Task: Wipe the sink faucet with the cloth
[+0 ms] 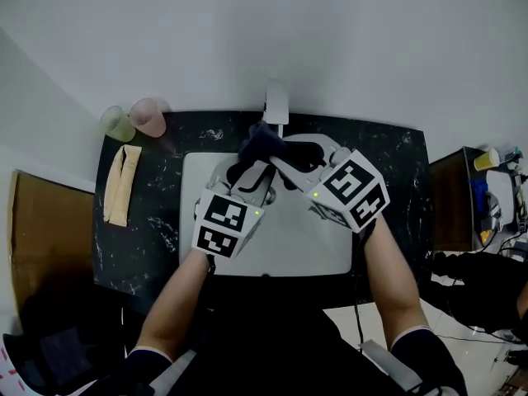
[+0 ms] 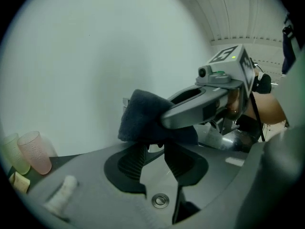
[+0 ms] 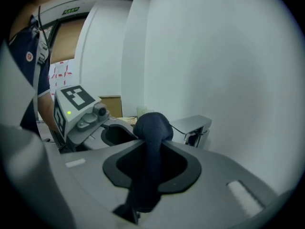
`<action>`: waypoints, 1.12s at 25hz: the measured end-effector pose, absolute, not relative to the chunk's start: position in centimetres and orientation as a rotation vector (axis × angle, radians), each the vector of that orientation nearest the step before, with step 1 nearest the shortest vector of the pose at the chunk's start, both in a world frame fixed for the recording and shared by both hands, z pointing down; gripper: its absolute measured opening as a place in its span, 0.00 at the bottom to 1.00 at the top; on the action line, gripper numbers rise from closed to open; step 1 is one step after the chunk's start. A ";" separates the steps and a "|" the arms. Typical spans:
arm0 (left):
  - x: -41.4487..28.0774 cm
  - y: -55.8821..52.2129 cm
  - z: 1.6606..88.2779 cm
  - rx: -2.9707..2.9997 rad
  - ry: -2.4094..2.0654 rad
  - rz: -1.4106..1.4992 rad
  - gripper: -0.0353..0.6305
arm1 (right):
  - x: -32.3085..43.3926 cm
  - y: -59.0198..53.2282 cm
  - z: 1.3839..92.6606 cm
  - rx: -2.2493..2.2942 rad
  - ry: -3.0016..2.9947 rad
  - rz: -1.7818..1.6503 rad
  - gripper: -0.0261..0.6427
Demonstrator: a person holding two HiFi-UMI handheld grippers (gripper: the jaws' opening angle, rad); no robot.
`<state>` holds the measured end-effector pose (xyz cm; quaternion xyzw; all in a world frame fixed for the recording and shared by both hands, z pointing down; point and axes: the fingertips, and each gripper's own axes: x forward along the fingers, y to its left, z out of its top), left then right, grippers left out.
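A dark blue cloth [image 1: 262, 142] hangs bunched over the white sink [image 1: 272, 250], just in front of the chrome faucet [image 1: 275, 106]. My right gripper [image 1: 285, 153] is shut on the cloth [image 3: 151, 128], which runs down between its jaws, with the faucet [image 3: 193, 126] close behind to the right. My left gripper [image 1: 244, 170] comes in from the left. Its jaws stand apart with nothing pinched between them, and the cloth [image 2: 143, 118] sits right at their tips. In the left gripper view, the left gripper [image 2: 155, 149] looks onto the right gripper's finger [image 2: 200, 106] lying across the cloth.
On the black marble counter [image 1: 396, 151] at the back left stand a green cup [image 1: 118, 124] and a pink cup [image 1: 149, 116], with a folded beige cloth [image 1: 121, 184] beside them. The sink drain [image 2: 160, 200] lies below the left jaws. A white wall stands behind the faucet.
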<state>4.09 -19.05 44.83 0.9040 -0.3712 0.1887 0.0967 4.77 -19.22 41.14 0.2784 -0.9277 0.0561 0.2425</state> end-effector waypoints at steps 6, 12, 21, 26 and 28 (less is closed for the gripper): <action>4.3 -19.0 44.8 2.686 -1.083 0.550 0.24 | 5.4 -22.2 42.2 0.752 -2.492 0.236 0.17; 4.4 -19.0 44.7 2.694 -1.061 0.543 0.24 | 6.3 -24.9 42.4 0.832 -2.505 0.259 0.17; 4.4 -19.0 44.6 2.702 -1.058 0.573 0.24 | 7.7 -26.9 42.4 0.965 -2.579 0.378 0.17; 4.4 -19.1 44.6 2.695 -1.071 0.593 0.24 | 8.8 -26.9 42.4 1.056 -2.589 0.419 0.17; 4.4 -19.1 44.6 2.693 -1.078 0.596 0.24 | 9.8 -27.0 42.5 1.104 -2.572 0.436 0.17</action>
